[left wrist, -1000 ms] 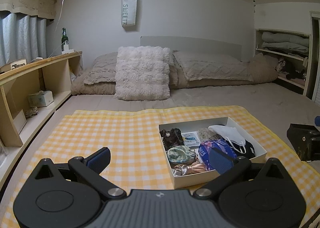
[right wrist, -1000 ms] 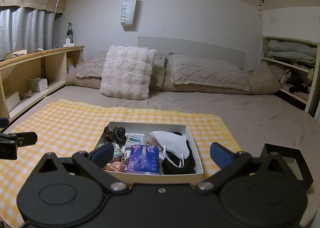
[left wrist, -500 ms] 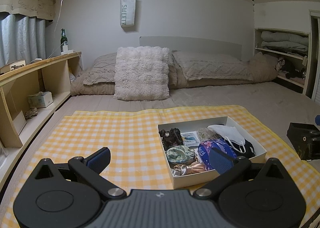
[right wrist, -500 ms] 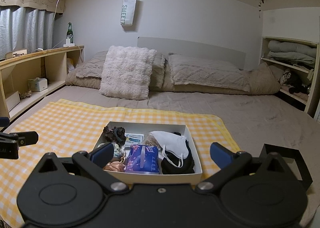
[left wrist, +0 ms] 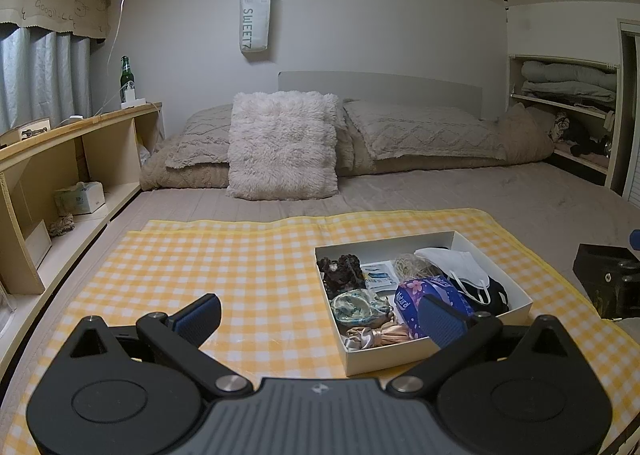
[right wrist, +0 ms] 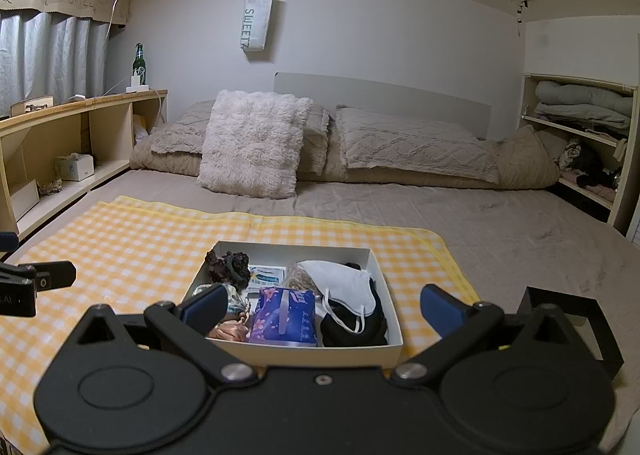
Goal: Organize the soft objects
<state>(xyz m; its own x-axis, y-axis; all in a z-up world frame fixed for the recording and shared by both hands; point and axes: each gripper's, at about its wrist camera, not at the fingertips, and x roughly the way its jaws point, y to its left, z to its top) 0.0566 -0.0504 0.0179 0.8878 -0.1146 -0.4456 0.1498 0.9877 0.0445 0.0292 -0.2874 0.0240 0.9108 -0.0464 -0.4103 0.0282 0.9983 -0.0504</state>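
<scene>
1. Yellow-and-white checked cloth (left wrist: 224,255) covers the near part of the bed, and a white box (right wrist: 394,321) sits on it toward its right side, holding the soft things.
2. Inside the box, a purple flowered packet (right wrist: 286,315) lies at the front; its printed name is only partly readable in the left view.
3. White face mask (right wrist: 344,285) drapes over something black (right wrist: 352,329) whose shape cannot be made out.
4. Dark scrunchie (left wrist: 340,271) sits in the far left corner; a greenish scrunchie (left wrist: 358,305) and a satin pink one (left wrist: 378,335) lie nearer, half hidden behind the box wall and a finger in the right view.
5. Left gripper (left wrist: 320,317) hangs above the cloth, fingers spread wide, holding nothing; its right finger overlaps the packet.
6. Right gripper (right wrist: 320,305) is likewise spread and empty, straddling the box.
7. Black frame (right wrist: 576,315), right of the cloth, is cut off behind the right gripper's body.
</scene>
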